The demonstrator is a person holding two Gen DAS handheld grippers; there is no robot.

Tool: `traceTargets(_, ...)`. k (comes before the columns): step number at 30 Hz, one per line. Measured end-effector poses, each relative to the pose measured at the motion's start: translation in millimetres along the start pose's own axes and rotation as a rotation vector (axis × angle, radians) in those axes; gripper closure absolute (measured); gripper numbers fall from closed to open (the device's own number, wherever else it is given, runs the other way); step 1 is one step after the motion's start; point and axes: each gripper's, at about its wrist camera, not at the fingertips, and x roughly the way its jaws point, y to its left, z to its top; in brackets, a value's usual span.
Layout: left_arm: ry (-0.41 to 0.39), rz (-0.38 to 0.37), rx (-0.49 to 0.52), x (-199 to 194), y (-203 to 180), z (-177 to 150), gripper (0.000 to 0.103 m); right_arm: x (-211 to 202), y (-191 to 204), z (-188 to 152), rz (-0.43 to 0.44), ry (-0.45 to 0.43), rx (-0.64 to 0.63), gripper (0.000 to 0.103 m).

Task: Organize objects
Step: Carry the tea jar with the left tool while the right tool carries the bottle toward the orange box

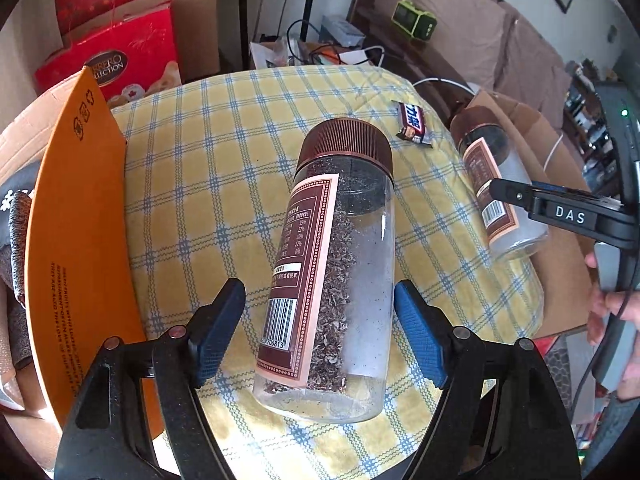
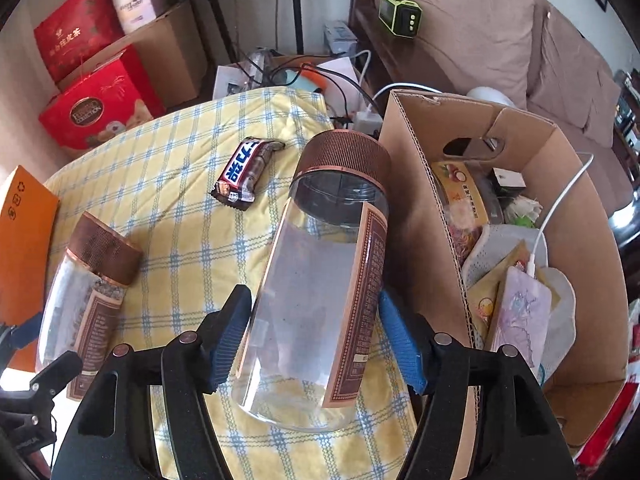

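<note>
On the checked cloth, the left gripper has its jaws spread around a flake-filled jar, one pad clear of it; the right gripper pinches the clear jar beside a cardboard box, a candy bar lying near

Right gripper hides part of the far jar's label.

clear jar held tilted, flake-filled jar, candy bar

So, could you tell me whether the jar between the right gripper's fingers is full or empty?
Practically empty: the clear jar shows the checked cloth through it, with no visible contents.
</note>
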Motion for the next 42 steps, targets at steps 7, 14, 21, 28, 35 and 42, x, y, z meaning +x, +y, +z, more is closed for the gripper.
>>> traceTargets(7,-0.016,0.028,0.060,-1,-17,-8,0.040,-8,17,-11,0.076,-0.001,-0.050,0.038)
traceTargets(14,0.042,0.057,0.066,8,-22,-5,0.034,-13,45,-23,0.157,0.047,-0.133,0.036)
traceTargets(21,0.046,0.011,0.028,20,-17,-9,0.039,-1,42,-16,0.162,0.061,-0.084,0.035)
traceTargets(28,-0.017,-0.011,-0.008,-3,-8,-5,0.040,-18,39,-14,0.192,0.006,-0.041,0.037)
traceTargets(35,-0.064,-0.032,-0.020,-32,-5,4,0.041,-47,53,-10,0.205,-0.052,-0.074,0.039)
traceTargets(42,-0.115,-0.034,-0.021,-63,-3,9,0.041,-67,68,-6,0.210,-0.087,-0.106,0.045)
